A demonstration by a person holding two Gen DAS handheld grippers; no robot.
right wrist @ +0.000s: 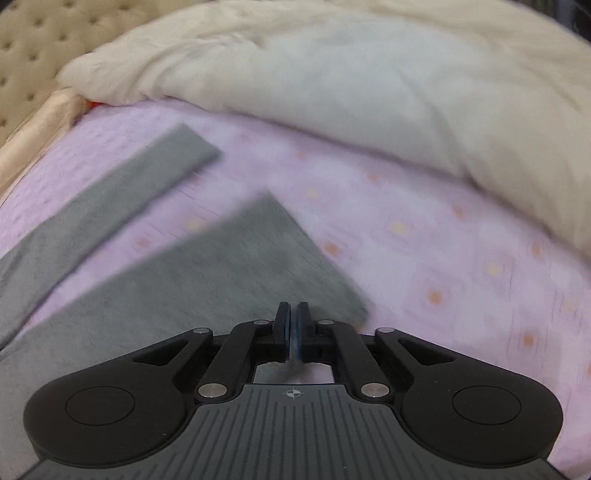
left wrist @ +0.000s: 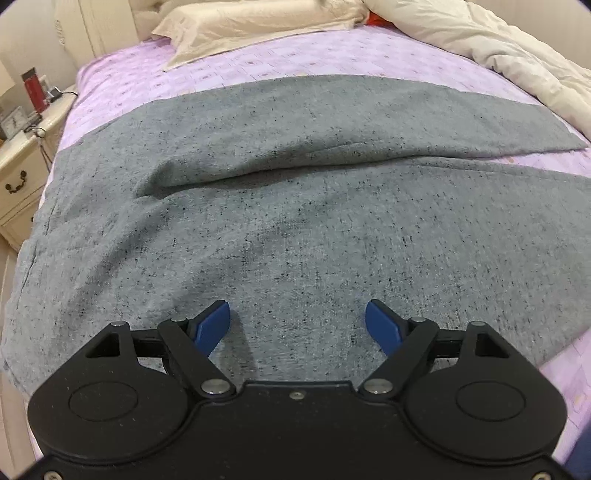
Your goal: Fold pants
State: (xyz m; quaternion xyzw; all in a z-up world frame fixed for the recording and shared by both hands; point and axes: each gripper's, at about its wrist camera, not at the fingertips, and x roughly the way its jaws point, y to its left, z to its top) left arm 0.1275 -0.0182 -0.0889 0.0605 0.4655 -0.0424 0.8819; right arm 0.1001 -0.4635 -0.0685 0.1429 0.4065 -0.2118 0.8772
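Grey speckled pants (left wrist: pixel 295 206) lie spread flat across a bed with a lilac sheet (left wrist: pixel 258 62), waist toward the left and both legs running right. My left gripper (left wrist: pixel 297 325) is open, its blue pads just above the near leg's cloth, holding nothing. In the right wrist view the two leg ends (right wrist: pixel 236 266) lie apart in a V. My right gripper (right wrist: pixel 293 325) is shut over the near leg's hem corner; whether cloth is between the pads is hidden, and the view is blurred.
A cream pillow (left wrist: pixel 258 22) lies at the head of the bed and a bunched cream duvet (right wrist: pixel 369 92) along the far side. A nightstand (left wrist: pixel 22 147) with a red bottle and a clock stands at the left. A tufted headboard (right wrist: pixel 33 55) is at the back.
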